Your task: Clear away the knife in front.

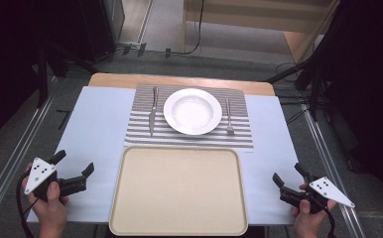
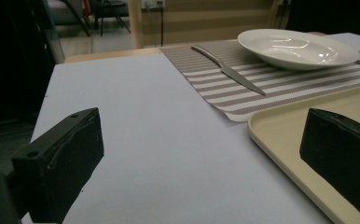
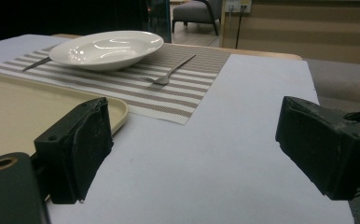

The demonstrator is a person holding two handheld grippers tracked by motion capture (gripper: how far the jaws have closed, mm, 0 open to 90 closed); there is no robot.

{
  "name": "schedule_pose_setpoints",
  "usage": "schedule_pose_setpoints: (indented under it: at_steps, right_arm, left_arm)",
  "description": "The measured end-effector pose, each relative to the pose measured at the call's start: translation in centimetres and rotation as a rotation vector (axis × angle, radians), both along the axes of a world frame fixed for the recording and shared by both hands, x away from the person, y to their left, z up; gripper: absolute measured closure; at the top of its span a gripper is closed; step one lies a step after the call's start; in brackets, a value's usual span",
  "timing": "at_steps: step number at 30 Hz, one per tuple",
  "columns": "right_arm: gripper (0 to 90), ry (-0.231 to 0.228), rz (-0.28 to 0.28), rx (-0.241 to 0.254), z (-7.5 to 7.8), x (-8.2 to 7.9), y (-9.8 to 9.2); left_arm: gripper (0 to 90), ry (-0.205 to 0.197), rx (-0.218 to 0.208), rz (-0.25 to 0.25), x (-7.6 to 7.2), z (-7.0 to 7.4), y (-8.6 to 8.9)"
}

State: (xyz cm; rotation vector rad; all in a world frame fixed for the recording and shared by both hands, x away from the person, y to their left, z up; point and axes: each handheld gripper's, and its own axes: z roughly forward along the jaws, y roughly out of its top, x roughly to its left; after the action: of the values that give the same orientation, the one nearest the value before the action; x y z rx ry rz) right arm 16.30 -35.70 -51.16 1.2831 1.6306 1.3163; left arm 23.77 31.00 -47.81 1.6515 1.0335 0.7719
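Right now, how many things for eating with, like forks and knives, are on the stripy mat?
2. The knife lies left of the white plate, and the fork lies right of it, both on the striped mat.

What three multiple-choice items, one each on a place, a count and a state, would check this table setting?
1. Where does the knife lie?
A. on the tray
B. on the striped placemat, left of the plate
C. in the plate

2. How many pieces of cutlery are on the placemat?
A. one
B. two
C. four

3. How do the jaws of the left gripper stand?
A. open, nothing between them
B. shut on the fork
C. shut on the tray's rim

Answers: 1 B, it lies beside the plate; 2 B, knife and fork; 3 A, bare table shows between them.
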Motion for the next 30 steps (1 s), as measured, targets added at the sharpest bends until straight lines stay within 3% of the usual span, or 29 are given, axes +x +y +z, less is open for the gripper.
schedule_pose_setpoints:
  at_steps: [6,8,16,30]
  right_arm:
    - [9.8,-0.002,0.014,-0.015,0.2,0.0,0.4]
    - [9.8,-0.006,0.014,-0.015,0.3,-0.1,0.3]
    - [9.8,0.004,0.035,-0.041,0.4,-0.2,0.6]
    - [9.9,0.007,0.057,-0.042,0.7,-0.4,0.7]
  left_arm:
    - [0.0,-0.022,-0.038,-0.038,0.2,1.8,-1.1]
    - [0.0,-0.013,-0.059,-0.062,0.7,2.3,-1.6]
    - [0.0,0.009,-0.054,-0.094,2.6,3.2,-3.2]
    - [0.0,0.029,-0.056,-0.158,6.4,4.6,-6.7]
